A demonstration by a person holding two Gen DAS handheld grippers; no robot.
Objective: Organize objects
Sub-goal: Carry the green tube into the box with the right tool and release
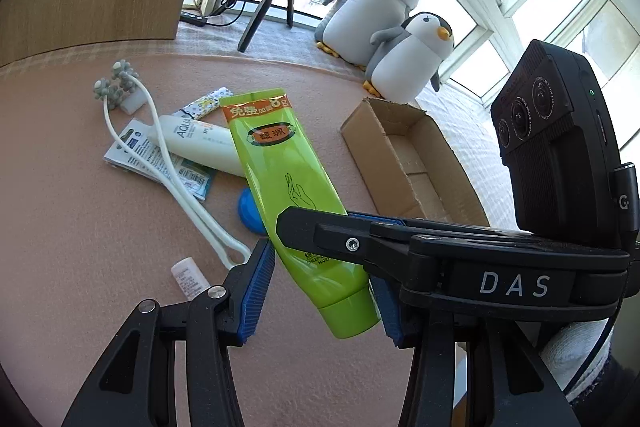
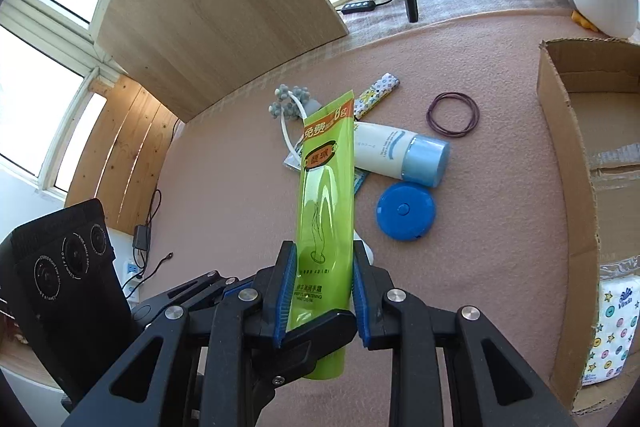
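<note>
A glossy lime-green plastic tube [image 2: 326, 195] with an orange band at its crimped end is held above the pink felt-like surface [image 2: 224, 187], long axis running away from the right claw [image 2: 325, 291], crimped end far, cap end near. The right claw's blue ribbed pads press its two sides. The left claw [image 1: 320, 291] stands wider, its pads flanking the cap end; whether they touch is unclear. Only the right view shows the round blue disc [image 2: 405, 211] whole, purple rings [image 2: 453, 114] and patterned packet inside the cardboard box [image 2: 576, 187].
</note>
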